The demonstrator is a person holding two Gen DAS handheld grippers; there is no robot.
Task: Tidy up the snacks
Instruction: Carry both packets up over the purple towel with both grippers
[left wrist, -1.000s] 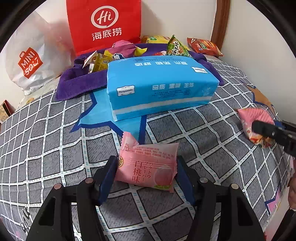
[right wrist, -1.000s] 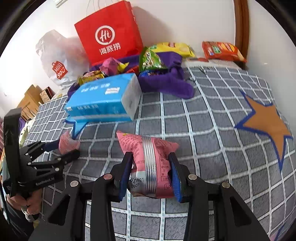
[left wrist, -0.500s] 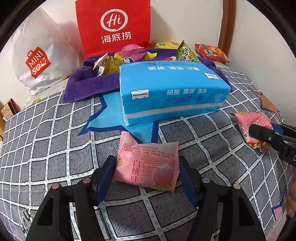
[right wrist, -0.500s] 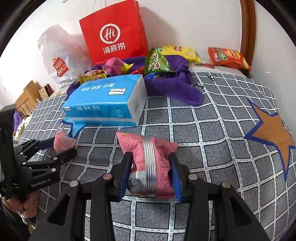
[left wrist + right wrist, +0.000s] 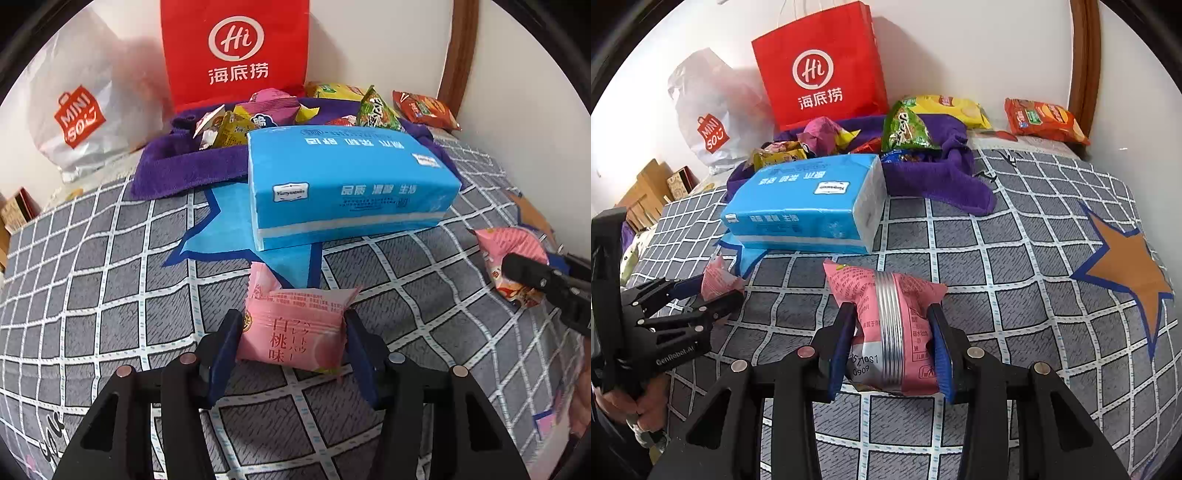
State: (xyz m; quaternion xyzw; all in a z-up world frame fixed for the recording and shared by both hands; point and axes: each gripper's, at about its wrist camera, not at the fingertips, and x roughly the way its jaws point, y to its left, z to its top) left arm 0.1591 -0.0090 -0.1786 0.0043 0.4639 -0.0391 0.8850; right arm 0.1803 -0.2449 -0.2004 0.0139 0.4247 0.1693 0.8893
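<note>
**Left gripper** (image 5: 291, 341): your jaws are closed on the peach pack (image 5: 293, 330), pinched at its two short sides, label up, just above the quilt (image 5: 110, 277). The pack bows little, so the hold looks light. Risk: slick film could slide out if you swing fast.

**Right gripper** (image 5: 892, 345): jaws closed on the pink bag (image 5: 886, 317), seam side up, its crimped back seam running between the pads. The bag is puffed with air. Risk: squeeze harder and it may pop or crush what is inside; ease off and the rounded sides could squirt forward.

**Tissue pack** (image 5: 347, 184): blue, lying flat on the quilt, directly between both grippers and the snack heap. Risk: a low, straight carry would clip its near edge and knock a pack loose. Lift before you go forward.

**Purple cloth** (image 5: 934, 177): behind the tissue pack, holding the loose snacks (image 5: 236, 125), piled and tilted. Judged the likely drop place. Risk: a dropped pack could roll off the heap or push others over the cloth's edge.

**Red bag** (image 5: 820, 66) and white bag (image 5: 81, 118): upright against the wall, just behind the cloth. Risk: overreach tips them.

**Chip bags** (image 5: 1043, 118): far right, by the wall, apart from the heap.

**Both grippers**: near each other. Risk: crossing paths tangles them.
</note>
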